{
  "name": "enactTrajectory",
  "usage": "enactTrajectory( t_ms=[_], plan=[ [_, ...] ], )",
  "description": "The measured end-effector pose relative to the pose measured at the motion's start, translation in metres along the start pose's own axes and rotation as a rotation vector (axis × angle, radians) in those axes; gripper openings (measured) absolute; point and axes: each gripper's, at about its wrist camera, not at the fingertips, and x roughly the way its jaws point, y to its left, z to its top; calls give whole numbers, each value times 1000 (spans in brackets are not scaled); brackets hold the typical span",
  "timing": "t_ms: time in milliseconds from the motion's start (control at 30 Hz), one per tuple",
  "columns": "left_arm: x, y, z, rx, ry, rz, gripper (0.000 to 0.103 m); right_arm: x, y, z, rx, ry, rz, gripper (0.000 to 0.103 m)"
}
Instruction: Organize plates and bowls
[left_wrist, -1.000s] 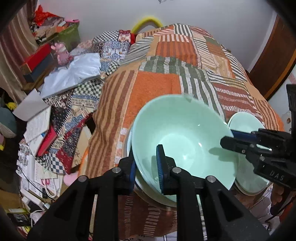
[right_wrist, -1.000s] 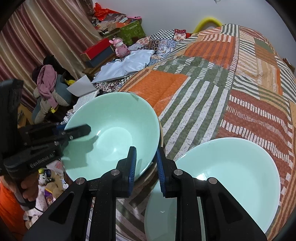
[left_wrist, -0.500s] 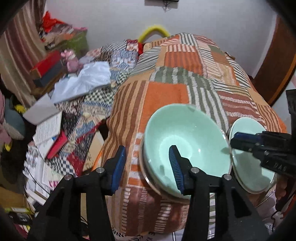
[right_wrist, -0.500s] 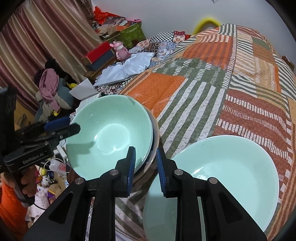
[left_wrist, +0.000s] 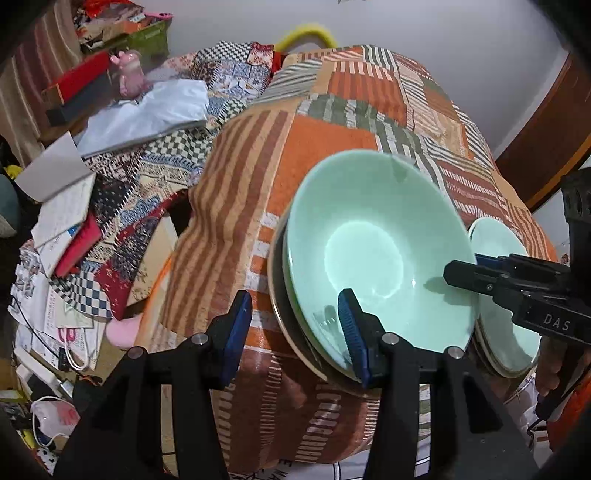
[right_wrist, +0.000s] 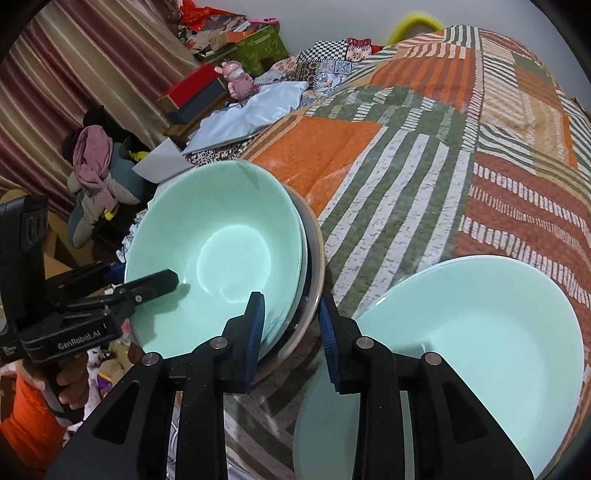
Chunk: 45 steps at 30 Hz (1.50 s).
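**Inspector:** Bowl (left_wrist: 373, 251), glazed mint green, sits nested on a stack of darker plates (left_wrist: 280, 280) right at the near corner of the quilted surface (left_wrist: 295, 147). Judge it rigid, fairly heavy, slick and breakable. Your left gripper (left_wrist: 295, 325) stands open over its near rim: one finger inside the bowl, the other outside above the quilt, neither pad pressing.

**Operator:** And my right?

**Inspector:** Your right gripper (right_wrist: 291, 328) has its jaws opening, straddling the stack's rim on the side facing you, one pad over the bowl's inner wall, the other outside the dark plate edge. No pad is pressing that I can see, so nothing is held. Just to the right of that gripper lies a second green dish (right_wrist: 480, 350), shallower, also at the near edge.

**Operator:** Where should I take hold?

**Inspector:** On the rim, pads across the wall, well seated. Glaze against rubber will likely slip if you pinch only the lip; a single-sided grip on a bowl this wide will probably tilt it.

**Operator:** Room to move?

**Inspector:** Ahead of both grippers the quilt is open and soft, good for setting down. Behind and below them the surface drops away: the stack overhangs the corner slightly, by my reading. Left of your left gripper the floor is cluttered with papers (left_wrist: 62, 210). The two grippers stand close across the bowl; mind a clash.
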Motion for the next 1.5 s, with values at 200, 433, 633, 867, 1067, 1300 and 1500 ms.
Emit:
enactTrajectory(
  t_ms=[200, 433, 633, 867, 1067, 1300, 1500],
  plan=[
    [17, -2, -3, -16, 37, -36, 48, 7, 7, 1, -16, 9, -21, 33],
    [15, -9, -5, 4, -3, -41, 41, 21, 13, 2, -32, 37, -85, 35],
    [11, -12, -4, 4, -26, -19, 41, 21, 14, 3, -69, 30, -135, 33],
    [-2, -15, 0, -18, -50, -7, 41, 8, 10, 6, -23, -3, -104, 32],
    [-23, -22, 6, -17, -105, -6, 41, -15, 13, 8, -10, -63, -77, 32],
    [-45, -45, 12, 21, -149, -31, 41, -44, 11, 7, 0, -136, -88, 32],
    [-54, -68, 12, 52, -168, -53, 41, -65, -2, 1, 17, -170, -110, 32]
  ],
)
